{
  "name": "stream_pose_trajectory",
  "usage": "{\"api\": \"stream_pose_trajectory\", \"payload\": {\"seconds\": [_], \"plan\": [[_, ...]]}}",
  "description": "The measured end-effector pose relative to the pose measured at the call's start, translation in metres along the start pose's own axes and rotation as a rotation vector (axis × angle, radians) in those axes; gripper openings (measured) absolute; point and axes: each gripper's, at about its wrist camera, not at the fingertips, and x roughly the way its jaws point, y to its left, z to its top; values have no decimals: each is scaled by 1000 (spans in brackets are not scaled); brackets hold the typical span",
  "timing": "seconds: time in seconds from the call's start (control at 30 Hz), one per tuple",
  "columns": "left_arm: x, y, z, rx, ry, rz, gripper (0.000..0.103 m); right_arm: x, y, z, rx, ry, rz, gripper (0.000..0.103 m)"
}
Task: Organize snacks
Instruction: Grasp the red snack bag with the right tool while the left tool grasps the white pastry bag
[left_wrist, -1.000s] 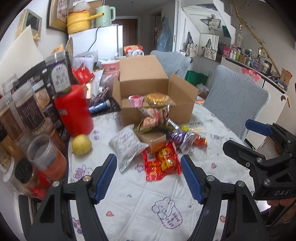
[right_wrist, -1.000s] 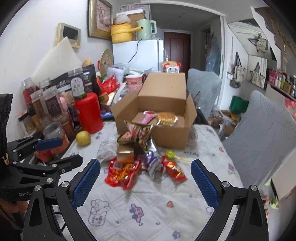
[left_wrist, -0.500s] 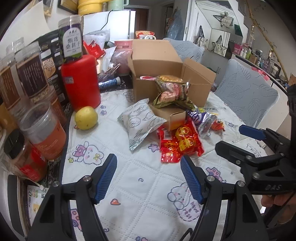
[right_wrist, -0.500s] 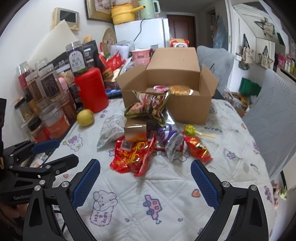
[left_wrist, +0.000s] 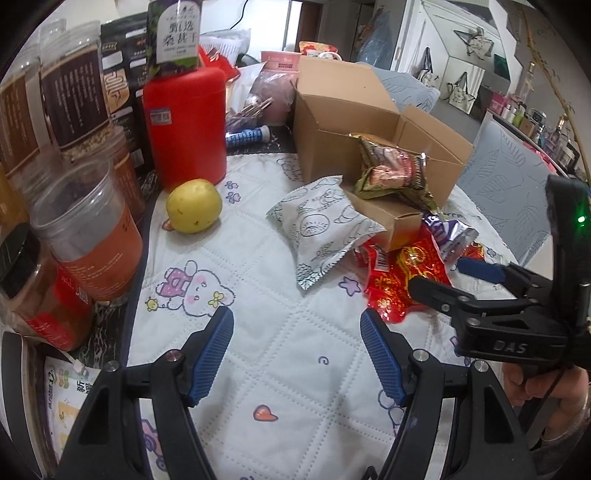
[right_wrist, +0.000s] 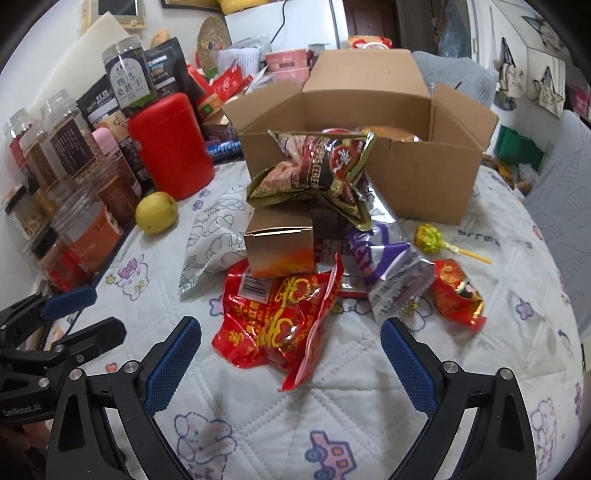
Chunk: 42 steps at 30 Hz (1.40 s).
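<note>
on the left, the jars (left_wrist: 85, 236) and the red canister (right_wrist: 170, 146) stand along the wall, with the yellow fruit (left_wrist: 193, 205) just in front of the canister. the left gripper (left_wrist: 296, 349) hovers over bare quilt (left_wrist: 258, 354), fingers spread and holding nothing; over the last second it has dropped lower and closer, so the white packet (left_wrist: 321, 229) now lies just ahead of its tips.

in the middle, the snack pile sits in front of the cardboard box (right_wrist: 417, 173): a small brown carton (right_wrist: 279, 242) resting on the big red packet (right_wrist: 280, 317), a crumpled gold-and-red bag (right_wrist: 314, 173) leaning against the box's front wall, a purple wrapper (right_wrist: 388, 269) beside them.

to the right, the right gripper (right_wrist: 290, 356) has also closed in, fingers released and empty, with the red packet's near edge between its tips. a lollipop (right_wrist: 430, 238) and a small red wrapper (right_wrist: 456, 291) lie further right. both approaches suggest the first pick is about to start; nothing loose has gone into the box yet.
</note>
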Motion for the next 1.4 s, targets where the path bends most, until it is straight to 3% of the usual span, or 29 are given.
{"api": "stream_pose_trajectory", "payload": {"seconds": [0.07,0.13,0.3,0.33,0.37,0.8,1.13,1.4], "plan": [[2,1,2,-6,4,-4,71,10,-1,1,3,29,14,80],[4,4,5,-12,8,-13,71,18,-1,1,2,56,25,73],[2,8,13,-22,-6,-17,71,32,-3,0,12,83,32,66],[2,8,15,-21,-8,-14,71,31,-3,0,6,75,18,52],[2,7,16,-21,-10,-13,71,31,-4,0,13,73,15,46],[8,-3,30,-21,0,-27,71,1,-26,-11,78,75,70,41],[32,-12,51,-101,31,-30,71,-43,-44,-14,110,-16,58,40],[62,-16,77,-115,42,31,71,-51,-49,5,97,-72,35,40]]}}
